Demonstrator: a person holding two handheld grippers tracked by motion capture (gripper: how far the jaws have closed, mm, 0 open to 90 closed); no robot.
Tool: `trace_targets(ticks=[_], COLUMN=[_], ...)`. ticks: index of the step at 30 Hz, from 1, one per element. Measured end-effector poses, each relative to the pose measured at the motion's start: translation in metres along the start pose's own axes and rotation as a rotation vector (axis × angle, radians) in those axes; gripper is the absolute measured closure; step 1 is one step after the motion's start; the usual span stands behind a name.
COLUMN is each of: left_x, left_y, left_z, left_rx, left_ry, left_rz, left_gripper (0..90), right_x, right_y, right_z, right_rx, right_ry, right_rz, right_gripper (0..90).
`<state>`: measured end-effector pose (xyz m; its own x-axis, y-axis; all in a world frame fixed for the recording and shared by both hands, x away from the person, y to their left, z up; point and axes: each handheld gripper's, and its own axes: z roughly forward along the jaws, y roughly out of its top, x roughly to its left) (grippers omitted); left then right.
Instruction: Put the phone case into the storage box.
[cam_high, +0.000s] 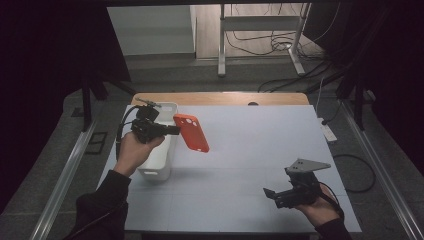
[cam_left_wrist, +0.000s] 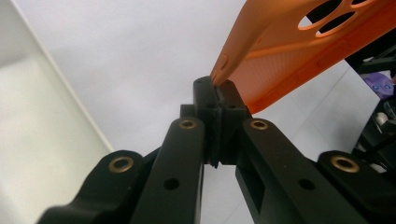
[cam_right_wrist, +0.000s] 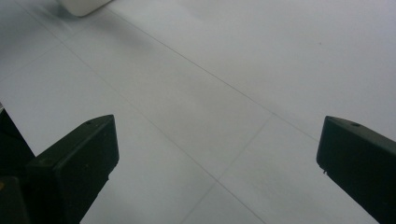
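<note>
Left gripper (cam_left_wrist: 216, 100) fingers pinch orange phone case (cam_left_wrist: 299, 51) — edge cropped | bin (cam_high: 162, 150) part-hidden

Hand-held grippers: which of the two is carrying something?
The left hand-held gripper, beside the white bin: its jaws pinch the edge of an orange phone case. The right hand-held gripper has open, empty jaws.

My left gripper (cam_high: 172, 130) is above the table's (cam_high: 250, 150) left side, over the bin (cam_high: 162, 165) at the left edge, with the phone case (cam_high: 191, 132) just right of it, off the surface. My right gripper (cam_high: 270, 194) sits near the front right corner, well apart from both.
</note>
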<state>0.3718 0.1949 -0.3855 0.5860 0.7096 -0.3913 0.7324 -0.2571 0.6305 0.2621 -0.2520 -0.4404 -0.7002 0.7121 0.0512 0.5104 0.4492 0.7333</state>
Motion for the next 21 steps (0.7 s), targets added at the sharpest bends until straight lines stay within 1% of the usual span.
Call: trace_targets(ticks=[3,7,13,16,21], left_x=[0.003,0.007,0.014,0.017,0.021], left_y=[0.001,0.004,0.008,0.009,0.013], left_z=[-0.002,-0.008,-0.016,-0.02,-0.026], left_rx=[-0.003,-0.006,-0.013,-0.014,-0.014], left_ry=[0.005,0.02,0.028,0.034,0.052], left_rz=[-0.005,-0.016,-0.024,-0.028,-0.031], left_gripper=[89.4,89.4,89.4,89.4,89.4], right_x=[-0.002,-0.007,-0.016,-0.019,-0.022], right_y=[-0.003,-0.01,-0.021,-0.027,-0.032], right_z=[-0.003,-0.01,-0.019,-0.025,-0.031], right_rx=[0.002,0.0,0.007,0.0,-0.008], right_ry=[-0.008,-0.032,-0.085,-0.106,-0.12], right_rz=[0.008,0.029,0.056,0.083,0.111], right_gripper=[0.0,0.0,0.0,0.0,0.0])
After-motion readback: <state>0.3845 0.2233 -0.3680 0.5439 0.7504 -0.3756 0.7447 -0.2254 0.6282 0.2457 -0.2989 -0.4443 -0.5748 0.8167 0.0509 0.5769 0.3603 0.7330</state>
